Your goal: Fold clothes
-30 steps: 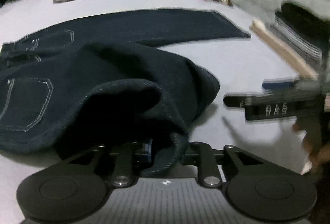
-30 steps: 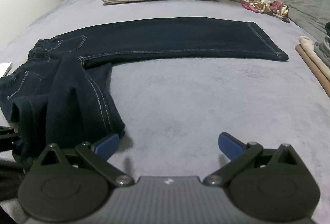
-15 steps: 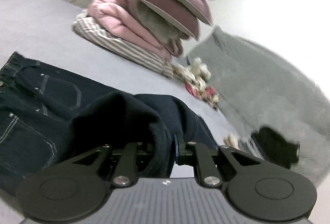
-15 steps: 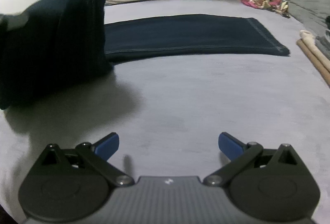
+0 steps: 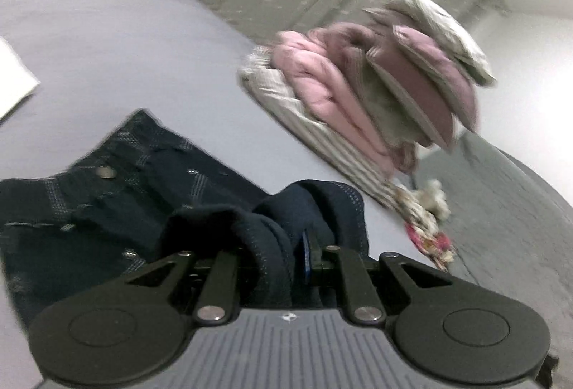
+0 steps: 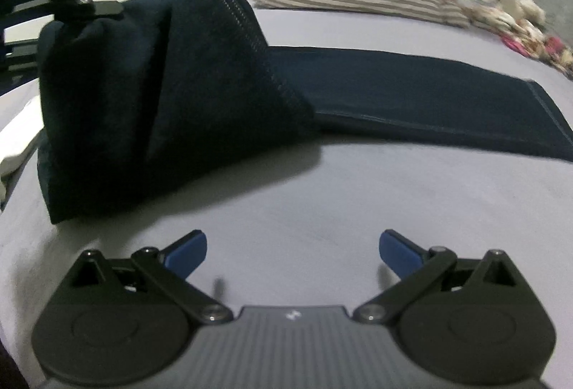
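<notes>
The dark blue jeans [image 6: 412, 95] with pale stitching lie on the grey bed [image 6: 358, 195]. One leg is flat; the other is lifted in a bunched fold by the left gripper [image 5: 301, 253], which is clenched on the cloth. The waistband, somewhat blurred, seems to carry metal rivets. The right gripper [image 6: 293, 251] hovers released, fingers wide apart, above bare bedding.

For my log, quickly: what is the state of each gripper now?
Left gripper: closed on the jeans.
Right gripper: open, holding nothing.
</notes>
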Motion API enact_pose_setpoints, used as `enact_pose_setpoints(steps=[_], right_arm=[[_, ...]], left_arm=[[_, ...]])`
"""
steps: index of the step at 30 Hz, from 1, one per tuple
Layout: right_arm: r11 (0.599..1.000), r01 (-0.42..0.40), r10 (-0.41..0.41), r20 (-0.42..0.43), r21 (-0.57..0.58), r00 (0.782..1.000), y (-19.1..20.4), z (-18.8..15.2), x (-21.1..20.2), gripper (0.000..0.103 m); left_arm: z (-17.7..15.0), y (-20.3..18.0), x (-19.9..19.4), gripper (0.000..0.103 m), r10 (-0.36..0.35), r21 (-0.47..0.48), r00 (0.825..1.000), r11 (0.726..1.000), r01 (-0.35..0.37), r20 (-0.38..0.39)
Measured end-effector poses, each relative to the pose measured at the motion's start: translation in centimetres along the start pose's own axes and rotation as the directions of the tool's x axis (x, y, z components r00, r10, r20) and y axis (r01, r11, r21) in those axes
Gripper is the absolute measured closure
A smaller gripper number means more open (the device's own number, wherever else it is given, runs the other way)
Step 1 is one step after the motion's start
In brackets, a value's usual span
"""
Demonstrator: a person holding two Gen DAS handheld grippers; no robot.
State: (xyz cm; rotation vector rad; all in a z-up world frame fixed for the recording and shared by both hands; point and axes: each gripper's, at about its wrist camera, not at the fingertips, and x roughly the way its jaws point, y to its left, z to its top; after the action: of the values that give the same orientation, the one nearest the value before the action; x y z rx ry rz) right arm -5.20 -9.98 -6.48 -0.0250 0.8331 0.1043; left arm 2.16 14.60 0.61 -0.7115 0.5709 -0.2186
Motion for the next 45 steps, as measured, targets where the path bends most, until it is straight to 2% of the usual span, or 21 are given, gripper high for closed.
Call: enact_pose_setpoints(steps=[5,8,15,19,21,22,24,25,26,27,30,35,38,40,45], right_arm=[[0.998,-0.062,0.062,-0.010,-0.021,0.998,2.4,0.6,1.5,0.000],[0.993,-0.108,0.107,-0.007,-0.038,0.994,3.9,0.9,2.1,0.000],[0.966,-0.244,0.247,0.030,-0.082,0.968,7.5,1.2,3.0,0.000],[0.964,-0.241,0.250,0.077,-0.113,0.965,8.3,1.6,3.3,0.004],[0.965,-0.244,0.253,0.091,-0.098,0.963,8.2,1.7,3.5,0.024],[0.965,-0.249,0.256,0.094,-0.084,0.962,8.0,1.7,3.6,0.028],[0.961,-0.272,0.276,0.102,-0.052,0.956,8.3,1.5,3.6,0.050],[0.958,-0.285,0.288,0.106,-0.035,0.952,8.1,1.6,3.6,0.055],[0.956,-0.291,0.292,0.114,-0.028,0.950,8.1,1.7,3.4,0.065],[0.957,-0.287,0.289,0.128,-0.036,0.949,8.1,1.8,3.0,0.074],[0.967,-0.246,0.254,0.181,-0.065,0.950,8.4,2.0,1.6,0.085],[0.984,-0.175,0.178,0.257,-0.035,0.950,7.2,2.2,-0.6,0.088],[0.994,-0.099,0.106,0.316,-0.039,0.943,6.1,2.1,-2.9,0.089],[0.999,-0.040,0.049,0.362,-0.035,0.931,5.1,2.0,-4.7,0.089],[0.998,0.062,-0.056,0.404,-0.002,0.913,2.3,1.8,-7.9,0.089]], left_arm=[[0.4,3.1,0.6,0.090,0.094,-0.065,0.996,0.993,-0.094,-0.007],[0.5,4.7,1.0,0.090,0.125,-0.081,0.992,0.989,-0.126,-0.018],[0.3,6.9,1.5,0.090,0.109,-0.139,0.992,0.983,-0.116,-0.058],[0.3,6.8,1.2,0.089,0.092,-0.140,0.994,0.985,-0.100,-0.061],[0.3,6.8,1.1,0.089,0.087,-0.144,0.994,0.985,-0.095,-0.064],[0.3,6.8,1.0,0.089,0.083,-0.147,0.994,0.985,-0.092,-0.066],[0.3,6.7,0.9,0.089,0.074,-0.152,0.995,0.985,-0.084,-0.070],[0.3,6.5,0.7,0.089,0.067,-0.151,0.995,0.985,-0.077,-0.070],[0.3,6.3,0.6,0.089,0.060,-0.151,0.996,0.986,-0.070,-0.070],[0.3,6.1,0.4,0.089,0.053,-0.149,0.996,0.987,-0.063,-0.069],[0.2,5.1,-0.2,0.089,0.024,-0.135,0.998,0.990,-0.032,-0.062],[-0.4,2.9,-1.4,0.089,-0.061,-0.099,0.995,0.994,0.053,-0.074],[-1.1,1.4,-2.1,0.089,-0.115,-0.067,0.989,0.992,0.109,-0.091],[-1.7,0.2,-2.5,0.089,-0.154,-0.050,0.982,0.988,0.149,-0.112],[-3.8,-2.6,-3.0,0.088,-0.227,-0.003,0.960,0.973,0.230,-0.166]])
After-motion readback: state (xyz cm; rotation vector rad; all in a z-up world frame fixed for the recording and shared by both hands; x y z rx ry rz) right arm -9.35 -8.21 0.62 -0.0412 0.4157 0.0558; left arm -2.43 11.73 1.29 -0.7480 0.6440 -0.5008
